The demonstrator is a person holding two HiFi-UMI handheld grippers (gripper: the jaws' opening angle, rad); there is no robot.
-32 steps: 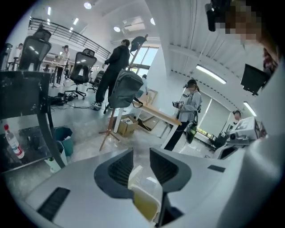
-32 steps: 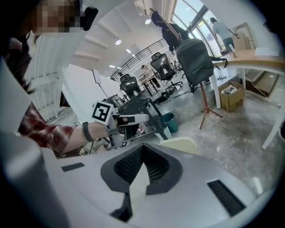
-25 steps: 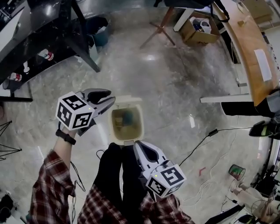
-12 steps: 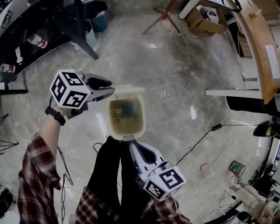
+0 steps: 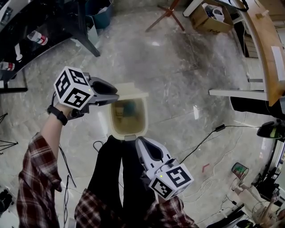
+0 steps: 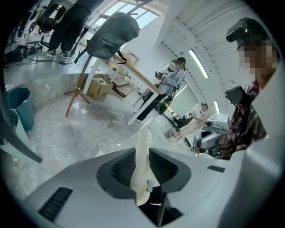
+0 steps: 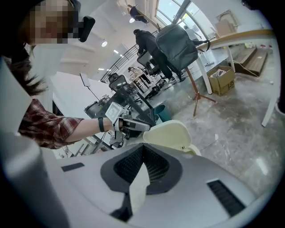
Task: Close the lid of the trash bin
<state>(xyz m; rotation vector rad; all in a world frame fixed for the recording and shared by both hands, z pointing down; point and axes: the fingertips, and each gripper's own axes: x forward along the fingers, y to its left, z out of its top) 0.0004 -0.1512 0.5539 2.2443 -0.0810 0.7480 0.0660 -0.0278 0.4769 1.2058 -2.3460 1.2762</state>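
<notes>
A cream trash bin [image 5: 145, 121] stands open on the marble floor just in front of my legs, with some rubbish inside. Its lid [image 5: 133, 91] is hinged at the far side and stands raised, tilted over the opening. My left gripper [image 5: 116, 95] is at the lid's left edge. In the left gripper view the thin cream lid [image 6: 143, 149] sits edge-on between the jaws of the left gripper [image 6: 141, 165], which is shut on it. My right gripper [image 5: 139, 143] hangs by the bin's near rim with its jaws together and empty. The right gripper [image 7: 142, 153] faces the lid [image 7: 169, 133].
Black table legs [image 5: 87, 38] and a teal bin [image 5: 99, 6] stand at the far left. A wooden stand [image 5: 167, 15] and a cardboard box [image 5: 205, 17] are beyond. A wooden desk [image 5: 267, 49] runs along the right. Cables [image 5: 209, 138] trail on the floor at right.
My left gripper has moved in from beside the bin onto the lid's left edge. The lid now leans further over the opening. The right gripper has hardly moved.
</notes>
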